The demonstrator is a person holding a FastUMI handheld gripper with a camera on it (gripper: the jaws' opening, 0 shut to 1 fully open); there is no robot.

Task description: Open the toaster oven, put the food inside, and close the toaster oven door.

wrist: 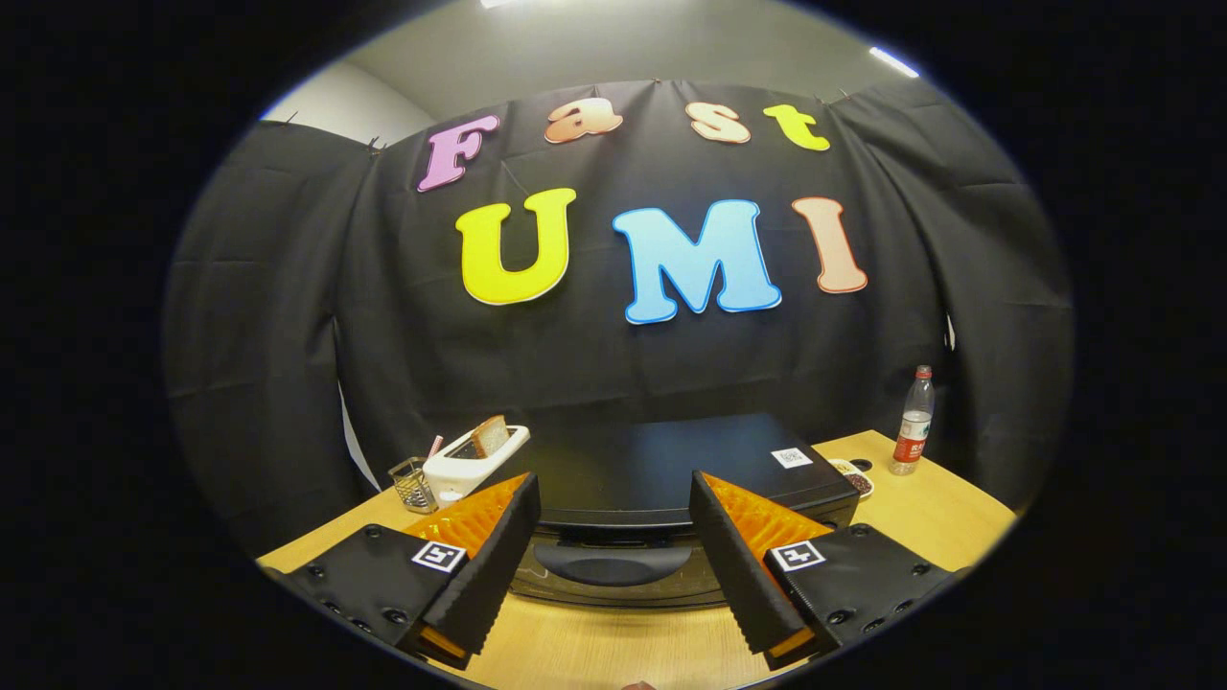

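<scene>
- Gripper [613,479]: both fingers spread wide apart, nothing between the pads, no contact with any object. It is held above the near part of the light wooden table [939,517], pointing toward the appliance.
- Black box-shaped toaster oven [671,460]: sits on the table just ahead of the fingers, centred in the gap between them. Its flat matte top faces the camera, with a small white square sticker [791,457] near the right rear corner.
- Oven door: appears closed. The dark curved door handle [613,563] runs along the upper front edge and lies between the two fingertips, slightly lower than them. Whether the fingers are level with the handle in depth cannot be told.
- White slot toaster [476,458]: stands to the left of the oven, beyond the left finger, with one brown slice of bread [490,435] upright in its slot.
- Small wire mesh basket [413,484]: just left of the white toaster, near the table edge. Contents unclear.
- Small dish with dark food [853,476]: rests on the table touching or just beside the oven's right rear corner; food type too small to tell.
- Clear plastic bottle with a red label [914,436]: upright at the far right of the table, beyond the dish.
</scene>
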